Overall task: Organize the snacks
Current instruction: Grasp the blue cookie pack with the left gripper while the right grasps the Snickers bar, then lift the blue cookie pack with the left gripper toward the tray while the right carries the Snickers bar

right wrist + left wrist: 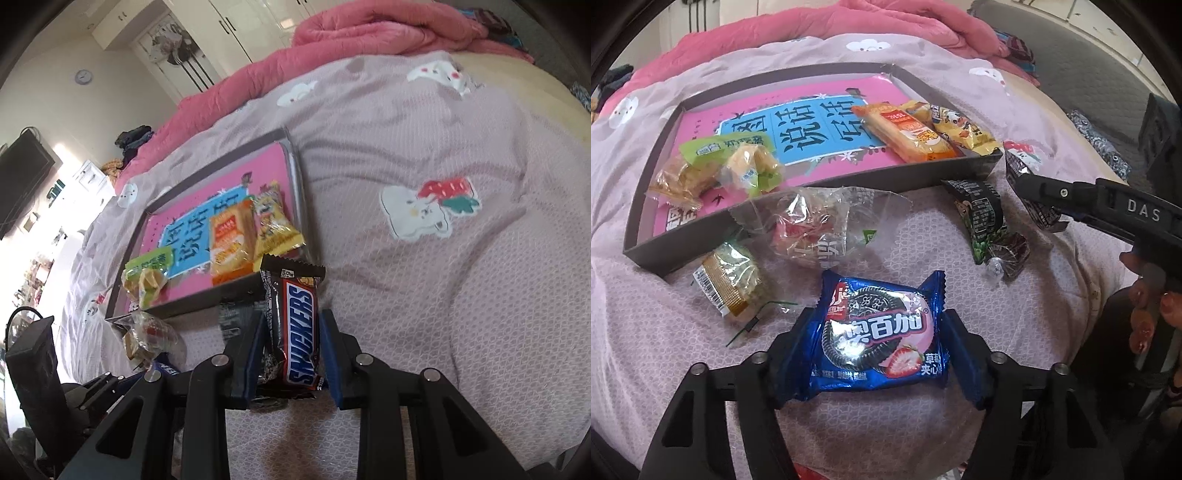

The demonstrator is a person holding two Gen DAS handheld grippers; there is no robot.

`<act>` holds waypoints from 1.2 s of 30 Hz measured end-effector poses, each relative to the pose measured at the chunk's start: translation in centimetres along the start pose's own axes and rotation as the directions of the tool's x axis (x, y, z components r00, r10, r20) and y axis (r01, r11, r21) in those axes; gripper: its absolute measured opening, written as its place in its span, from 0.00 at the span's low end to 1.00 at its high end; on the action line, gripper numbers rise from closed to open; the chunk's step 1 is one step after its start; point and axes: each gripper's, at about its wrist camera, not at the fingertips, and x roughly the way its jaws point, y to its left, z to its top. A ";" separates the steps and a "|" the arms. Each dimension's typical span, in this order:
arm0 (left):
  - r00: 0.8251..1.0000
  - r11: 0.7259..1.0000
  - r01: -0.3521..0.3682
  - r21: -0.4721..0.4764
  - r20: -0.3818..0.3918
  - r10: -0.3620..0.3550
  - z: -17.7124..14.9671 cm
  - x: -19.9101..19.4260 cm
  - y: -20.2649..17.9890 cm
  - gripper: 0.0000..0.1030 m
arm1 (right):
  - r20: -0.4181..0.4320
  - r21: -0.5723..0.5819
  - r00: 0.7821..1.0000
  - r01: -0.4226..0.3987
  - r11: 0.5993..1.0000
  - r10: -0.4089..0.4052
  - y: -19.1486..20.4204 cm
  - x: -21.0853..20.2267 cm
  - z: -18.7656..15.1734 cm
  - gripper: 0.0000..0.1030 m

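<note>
Your left gripper (877,343) has its blue pads pressed against both ends of one blue cookie packet (882,332), printed with Chinese characters, a dark sandwich cookie and a strawberry. Your right gripper (291,354) is clamped on one Snickers bar (295,328), its name reading up the wrapper, held just at the tray's near right corner.

Count the tray (642,206) next: one shallow grey-walled tray lined with a pink sheet and a blue panel of large Chinese characters. Four snacks lie inside: a green-topped clear pack (713,151) and a pale yellow pastry (753,168) at the near left, an orange cracker packet (908,136) and a yellow packet (960,129) at the far right.

Three more snacks lie loose on the lilac quilt (480,295) in front of the tray: a crinkled clear bag (820,229), a gold-edged small packet (731,280) and a dark green-and-black wrapper (986,225).

The tray's middle and far left are bare. To the right of the tray the quilt lies open; a pink blanket (369,33) bounds the far side.
</note>
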 end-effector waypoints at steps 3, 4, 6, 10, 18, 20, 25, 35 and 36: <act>1.000 1.000 0.018 0.002 0.006 -0.018 -0.1 -0.3 0.1 0.60 | 0.013 -0.043 1.000 0.002 0.999 -0.001 0.9 -0.3 -0.1 0.29; 1.000 1.000 0.026 0.004 0.007 -0.026 0.0 -0.4 0.1 0.59 | 0.018 -0.057 1.000 0.001 0.998 0.000 1.3 -0.5 -0.1 0.29; 0.999 0.999 0.037 0.001 0.011 -0.037 -0.1 -0.8 0.3 0.59 | 0.030 -0.078 0.999 -0.010 0.997 0.012 1.7 -0.7 -0.2 0.29; 0.998 0.998 0.057 -0.008 0.021 -0.056 -0.3 -1.8 0.6 0.58 | 0.054 -0.108 0.998 -0.031 0.994 0.037 2.7 -1.0 -0.2 0.29; 0.997 0.998 0.066 -0.004 0.041 -0.066 -0.5 -3.8 0.5 0.58 | 0.060 -0.112 0.996 -0.062 0.992 0.069 2.9 -0.9 -0.1 0.29; 0.997 0.998 0.064 -0.007 0.050 -0.064 -0.5 -4.4 0.5 0.58 | 0.062 -0.116 0.995 -0.069 0.991 0.077 3.0 -0.9 -0.1 0.29; 0.995 0.997 0.065 -0.028 0.071 -0.063 -0.4 -5.5 0.9 0.58 | 0.075 -0.124 0.993 -0.084 0.989 0.093 3.3 -1.2 0.0 0.29; 0.993 0.997 0.048 -0.059 0.109 -0.042 -0.3 -7.3 1.8 0.58 | 0.095 -0.172 0.988 -0.106 0.979 0.124 4.6 -1.3 0.2 0.29; 0.993 0.997 0.045 -0.059 0.114 -0.038 -0.3 -7.4 1.8 0.58 | 0.094 -0.175 0.987 -0.110 0.978 0.128 4.7 -1.3 0.2 0.29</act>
